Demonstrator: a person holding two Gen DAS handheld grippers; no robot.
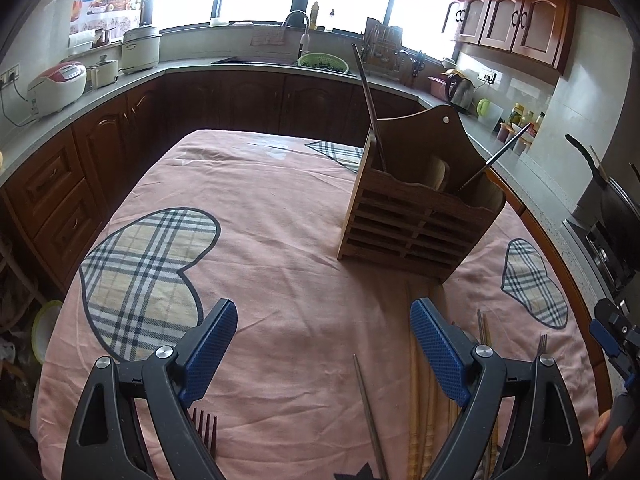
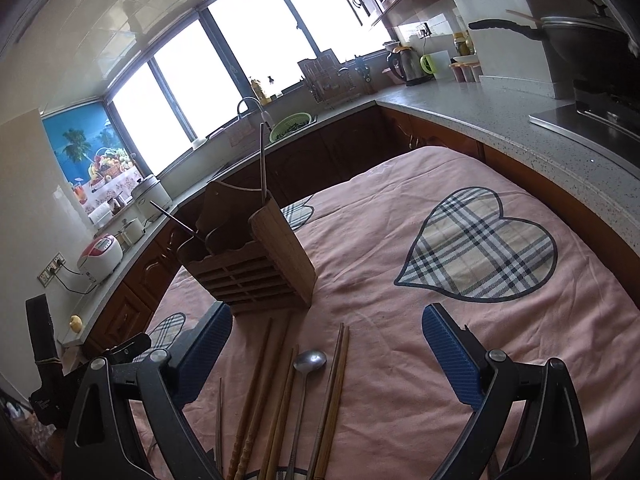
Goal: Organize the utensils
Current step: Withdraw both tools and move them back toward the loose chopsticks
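A wooden utensil holder (image 1: 416, 216) stands on the pink tablecloth (image 1: 280, 240), with two thin sticks leaning out of it; it also shows in the right wrist view (image 2: 256, 264). My left gripper (image 1: 324, 344) is open and empty above the cloth, near a fork (image 1: 205, 432), a metal chopstick (image 1: 370, 412) and wooden chopsticks (image 1: 418, 400). My right gripper (image 2: 328, 344) is open and empty above a metal spoon (image 2: 310, 360) and several wooden chopsticks (image 2: 256, 392) lying in front of the holder.
Dark wood cabinets and a grey counter (image 1: 120, 84) wrap around the table, with rice cookers (image 1: 58, 84), a sink (image 1: 256, 60), a kettle (image 2: 408, 64) and a wok on a stove (image 2: 584, 40). The other gripper shows at the right edge (image 1: 616, 332).
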